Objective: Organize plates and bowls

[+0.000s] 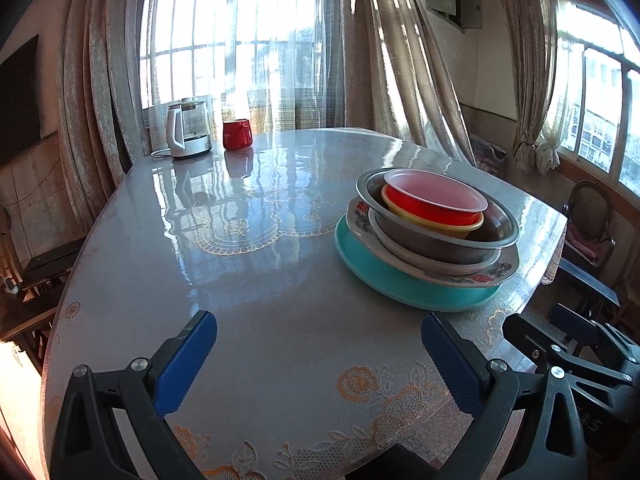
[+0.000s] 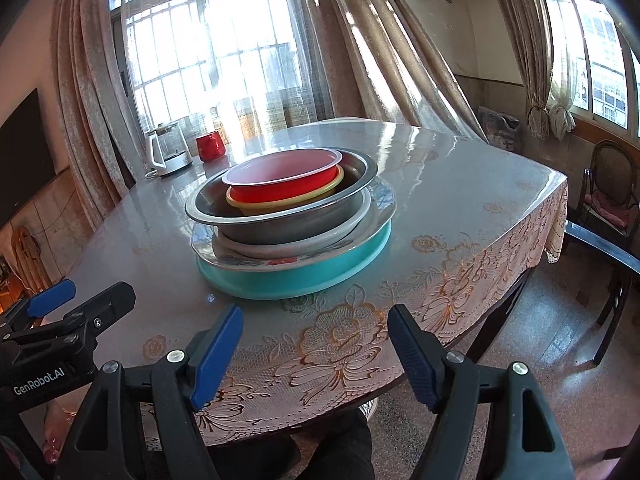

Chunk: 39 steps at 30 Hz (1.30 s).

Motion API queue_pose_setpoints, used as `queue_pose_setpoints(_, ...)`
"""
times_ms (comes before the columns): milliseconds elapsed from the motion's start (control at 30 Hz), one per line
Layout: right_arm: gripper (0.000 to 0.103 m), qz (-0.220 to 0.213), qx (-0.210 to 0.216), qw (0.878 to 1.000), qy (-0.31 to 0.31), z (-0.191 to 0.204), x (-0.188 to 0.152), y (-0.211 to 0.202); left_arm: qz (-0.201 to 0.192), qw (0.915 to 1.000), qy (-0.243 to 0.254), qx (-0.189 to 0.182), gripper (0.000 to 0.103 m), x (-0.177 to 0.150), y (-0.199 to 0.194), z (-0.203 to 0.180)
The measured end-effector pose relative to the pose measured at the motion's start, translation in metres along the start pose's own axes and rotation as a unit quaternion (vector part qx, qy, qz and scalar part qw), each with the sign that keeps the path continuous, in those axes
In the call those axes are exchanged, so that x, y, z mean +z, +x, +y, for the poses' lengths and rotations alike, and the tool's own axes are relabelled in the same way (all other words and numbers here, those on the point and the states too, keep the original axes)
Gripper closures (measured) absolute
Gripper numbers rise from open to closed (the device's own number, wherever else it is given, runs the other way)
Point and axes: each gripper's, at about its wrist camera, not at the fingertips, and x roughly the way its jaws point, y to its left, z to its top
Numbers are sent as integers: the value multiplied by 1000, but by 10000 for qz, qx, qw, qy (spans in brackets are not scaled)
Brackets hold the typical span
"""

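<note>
One stack of dishes stands on the table. From the bottom: a teal plate (image 1: 400, 276) (image 2: 296, 276), a flowered plate (image 1: 492, 274) (image 2: 384, 196), a white dish (image 1: 432, 260) (image 2: 288, 244), a metal bowl (image 1: 440, 240) (image 2: 280, 224), a yellow bowl (image 1: 440, 222) (image 2: 280, 202), and a red bowl (image 1: 432, 204) (image 2: 284, 188) with a pale inside. My left gripper (image 1: 318, 344) is open and empty, near and left of the stack. My right gripper (image 2: 316, 336) is open and empty over the table's near edge, in front of the stack.
A glass kettle (image 1: 186, 128) (image 2: 168, 152) and a red mug (image 1: 237, 134) (image 2: 210, 146) stand at the table's far left. The table (image 1: 260, 280) has a glossy lace-patterned cover. A chair (image 2: 608, 196) stands at the right. The other gripper (image 1: 576, 344) (image 2: 52, 320) shows in each view.
</note>
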Motion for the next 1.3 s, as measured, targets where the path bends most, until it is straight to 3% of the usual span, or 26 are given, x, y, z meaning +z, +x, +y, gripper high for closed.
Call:
queue_pose_setpoints(467,27,58,48,9999,-109,3,0,3,84,9999,47,99,0,-1,4,-1)
queue_pose_setpoints(1300,27,122,5,9999,-64,1,0,6,90,9998,189,-67,0,-2,3,-8)
